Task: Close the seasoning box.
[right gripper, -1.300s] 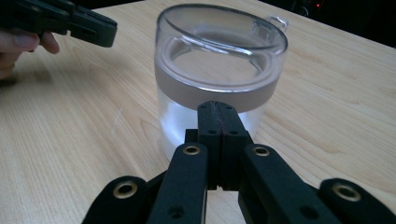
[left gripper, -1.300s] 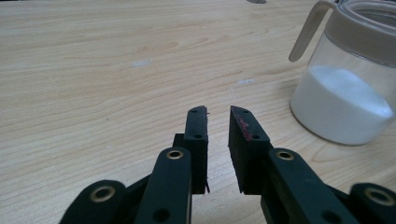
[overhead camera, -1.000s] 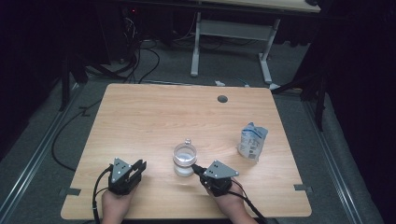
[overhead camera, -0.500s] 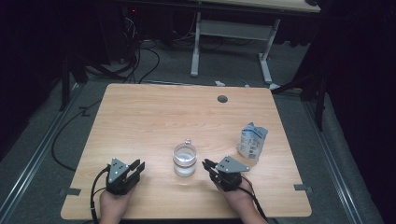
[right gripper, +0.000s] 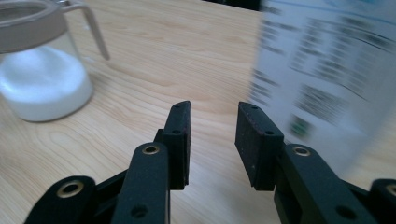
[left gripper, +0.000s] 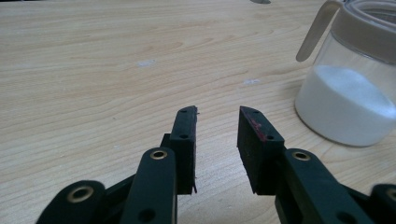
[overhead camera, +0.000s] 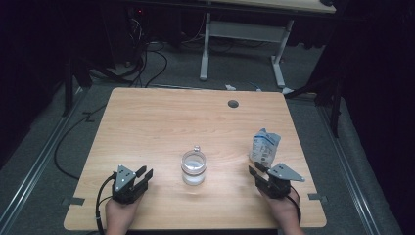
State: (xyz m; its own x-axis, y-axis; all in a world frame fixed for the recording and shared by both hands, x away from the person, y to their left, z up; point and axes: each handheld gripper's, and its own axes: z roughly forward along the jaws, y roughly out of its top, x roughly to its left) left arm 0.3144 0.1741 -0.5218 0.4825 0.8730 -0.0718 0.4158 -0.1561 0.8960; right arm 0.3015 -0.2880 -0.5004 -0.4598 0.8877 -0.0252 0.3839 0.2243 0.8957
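1. The left gripper [overhead camera: 142,177] rests near the front left corner of the wooden table [overhead camera: 161,117], held in the person's left hand [overhead camera: 119,215]. Its jaws have just been opening and now stand apart with bare tabletop between the pads; they hold nothing. A black cable [overhead camera: 99,205] loops from it over the front edge.
2. In the left gripper view the same left gripper [left gripper: 217,126] points across the table, with the jar's white contents off to the right of its jaws, apart from them.
3. A small glass jar [overhead camera: 194,167] stands upright in the middle of the front half of the table, between the two grippers and touching neither. It has a pale collar around its mouth, a thin handle [left gripper: 314,31] curving down from the rim, and is roughly half full of a white powder or granules [right gripper: 42,84].
4. A small round hole [overhead camera: 233,103] sits in the tabletop toward the far edge, right of centre.
5. A white and blue pouch [overhead camera: 265,147] with printed text stands upright near the right edge, well to the right of the jar.
6. The right gripper [overhead camera: 255,172] lies just in front of the pouch, at its near left corner, in the person's right hand [overhead camera: 284,210]. Its jaws have just been opening and are spread, with nothing between them.
7. In the right gripper view the right gripper [right gripper: 212,123] has the blurred pouch close on the right and the jar farther off on the left.
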